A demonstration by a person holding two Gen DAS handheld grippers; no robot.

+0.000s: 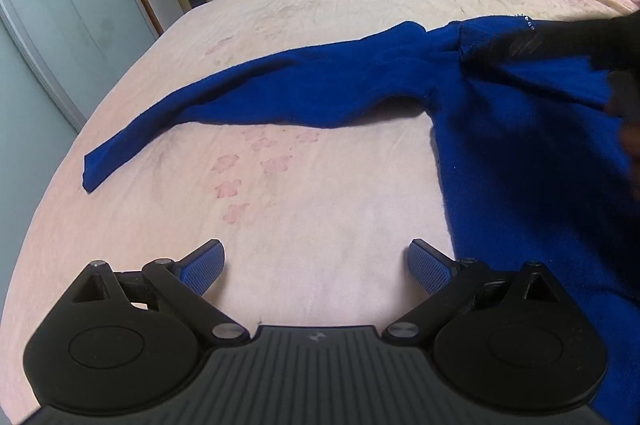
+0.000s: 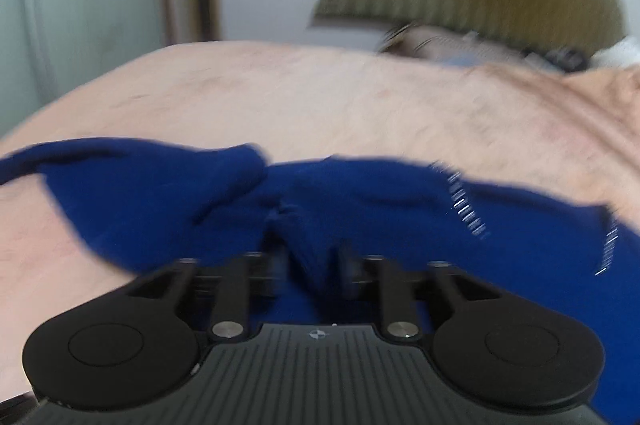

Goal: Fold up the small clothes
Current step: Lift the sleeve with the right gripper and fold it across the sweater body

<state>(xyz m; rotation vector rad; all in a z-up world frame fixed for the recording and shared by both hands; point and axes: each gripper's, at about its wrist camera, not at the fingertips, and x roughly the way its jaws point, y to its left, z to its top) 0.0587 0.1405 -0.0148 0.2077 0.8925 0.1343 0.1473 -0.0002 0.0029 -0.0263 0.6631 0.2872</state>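
Left gripper (image 1: 316,265) hangs wide open over the pale pink floral bedsheet (image 1: 320,209), nothing between its blue pads. Royal-blue knitted sweater (image 1: 520,153) sprawls flat, sleeve stretched leftward. Right gripper (image 2: 310,257) (blurred) straddles a fabric ridge, jaws parted; grip unclear.

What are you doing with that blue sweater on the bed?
A person is folding a blue sweater spread on a pink bed sheet, holding a gripper in each hand. The left gripper hovers over bare sheet beside the sweater, jaws wide open and empty. One long sleeve lies stretched out flat, not yet folded. The right gripper is at the sweater's middle with bunched cloth between its jaws; that view is too blurred to tell whether it grips.
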